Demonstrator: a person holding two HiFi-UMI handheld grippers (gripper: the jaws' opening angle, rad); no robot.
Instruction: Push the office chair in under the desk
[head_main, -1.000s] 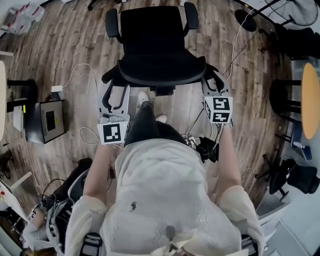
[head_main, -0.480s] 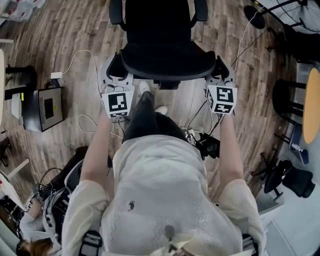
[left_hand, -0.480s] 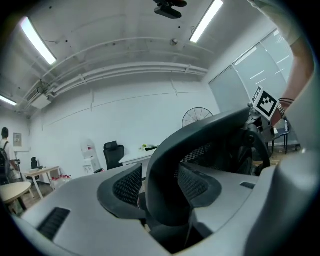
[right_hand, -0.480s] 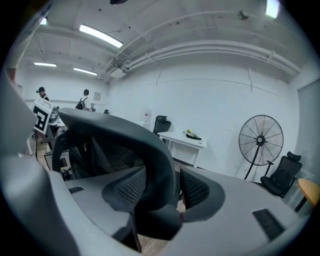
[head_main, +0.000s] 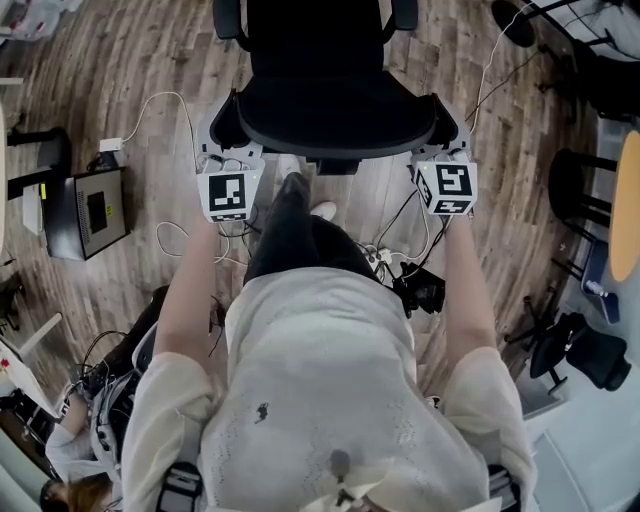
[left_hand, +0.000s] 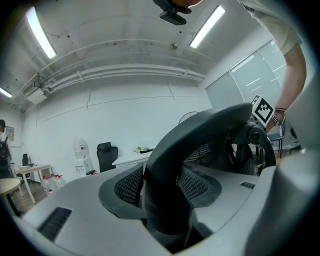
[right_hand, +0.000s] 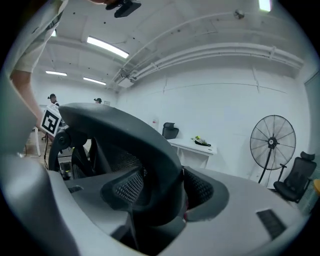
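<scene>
Left hand-held gripper (head_main: 226, 140): set at the left corner of the office chair's (head_main: 320, 60) backrest. Its jaws are spread wide and have just been opening. The backrest's top rim (left_hand: 172, 165) stands between them, straddled rather than clamped.

Right hand-held gripper (head_main: 447, 135): same at the right corner. Its jaws are wide and have just been opening, with the rim between them and no firm hold apparent.

The chair stands on the wood floor (head_main: 130, 60) directly ahead of the person, its back towards them. A white tabletop (right_hand: 196, 145) shows well beyond it in both gripper views; the head view does not show it.

Assessment: the approach is complete and the push has not yet begun. The next move calls for seating both hand-held grippers squarely against the rim, or closing on it. Then press forward evenly on both sides so the chair rolls straight and does not swivel.
</scene>
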